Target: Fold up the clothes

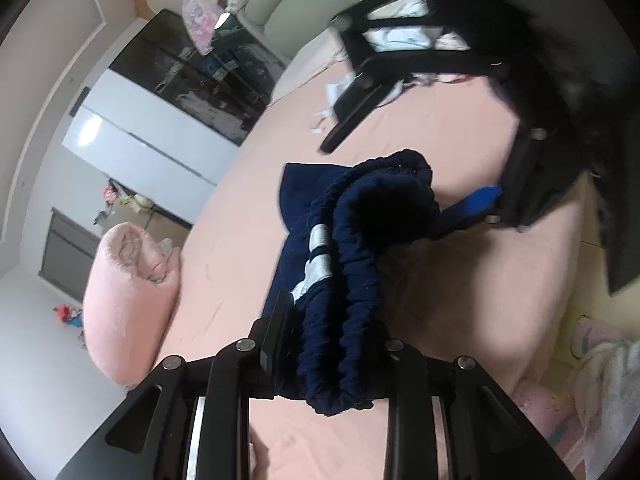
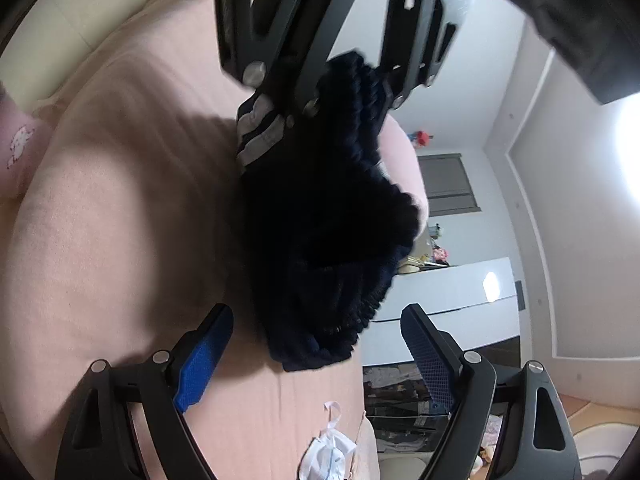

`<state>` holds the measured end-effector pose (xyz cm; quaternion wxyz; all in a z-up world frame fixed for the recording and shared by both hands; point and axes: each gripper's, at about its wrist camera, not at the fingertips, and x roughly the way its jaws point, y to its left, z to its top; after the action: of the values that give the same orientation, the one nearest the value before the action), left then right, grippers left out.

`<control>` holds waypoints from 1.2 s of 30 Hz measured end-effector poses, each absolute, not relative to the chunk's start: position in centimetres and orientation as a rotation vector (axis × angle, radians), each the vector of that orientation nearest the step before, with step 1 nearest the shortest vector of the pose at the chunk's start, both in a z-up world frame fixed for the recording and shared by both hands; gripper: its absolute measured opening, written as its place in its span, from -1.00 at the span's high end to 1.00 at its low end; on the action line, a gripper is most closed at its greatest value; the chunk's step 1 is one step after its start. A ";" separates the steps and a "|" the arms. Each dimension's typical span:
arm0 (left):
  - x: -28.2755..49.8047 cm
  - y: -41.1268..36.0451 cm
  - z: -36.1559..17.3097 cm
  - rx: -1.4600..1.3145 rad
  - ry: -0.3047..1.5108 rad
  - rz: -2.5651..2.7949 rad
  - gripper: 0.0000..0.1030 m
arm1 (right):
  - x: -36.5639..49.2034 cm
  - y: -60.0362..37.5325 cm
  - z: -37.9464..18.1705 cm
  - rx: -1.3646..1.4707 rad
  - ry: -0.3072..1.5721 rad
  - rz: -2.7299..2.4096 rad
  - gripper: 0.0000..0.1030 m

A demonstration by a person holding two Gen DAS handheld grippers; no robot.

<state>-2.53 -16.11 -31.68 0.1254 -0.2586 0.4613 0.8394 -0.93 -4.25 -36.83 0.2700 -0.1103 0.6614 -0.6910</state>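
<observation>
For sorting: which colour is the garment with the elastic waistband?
Dark navy garment with white stripes; clearest in the left wrist view.

A bed [image 1: 248, 208] with a pink sheet fills most of both views. A rolled pink blanket [image 1: 128, 308] lies at its edge. Beyond stand a white cabinet [image 1: 148, 140] and a dark glass-fronted cabinet [image 1: 192, 76] with a pink patterned bag [image 1: 198, 14] on top. A small red toy [image 2: 420, 138] sits by the far wall, and crumpled white items [image 2: 328, 452] lie on the sheet.
</observation>
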 end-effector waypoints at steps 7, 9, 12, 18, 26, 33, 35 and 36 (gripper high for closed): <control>-0.6 -15.5 -34.2 -0.759 1.434 2.351 0.52 | -0.5 -4.6 -39.0 -0.230 1.823 -1.737 0.44; -0.5 -15.5 -34.1 -0.760 1.429 2.352 0.52 | -0.3 -4.7 -39.5 -0.234 1.835 -1.751 0.54; -0.6 -15.3 -34.1 -0.769 1.437 2.345 0.52 | -0.3 -4.8 -39.4 -0.193 1.837 -1.783 0.56; 0.1 -14.9 -35.3 -0.782 1.524 2.268 -0.18 | -0.9 -4.7 -39.0 -0.091 1.763 -1.769 0.68; 1.1 -15.2 -35.5 -0.723 1.580 2.279 -0.63 | -1.7 -4.3 -37.8 -0.013 1.679 -1.725 0.69; 2.2 -15.0 -36.5 -0.627 1.687 2.258 -0.67 | -3.5 -4.4 -34.9 0.145 1.543 -1.711 0.73; 2.6 -14.9 -36.8 -0.580 1.721 2.264 -0.79 | -3.8 -4.4 -33.5 0.204 1.483 -1.721 0.73; 2.7 -14.9 -36.9 -0.563 1.732 2.270 -0.82 | -3.9 -4.5 -32.8 0.233 1.453 -1.725 0.73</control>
<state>2.65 -14.89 -36.89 0.1152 -0.1920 0.5912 0.7748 -3.93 -4.45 -32.83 0.4233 0.0929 0.5805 -0.6894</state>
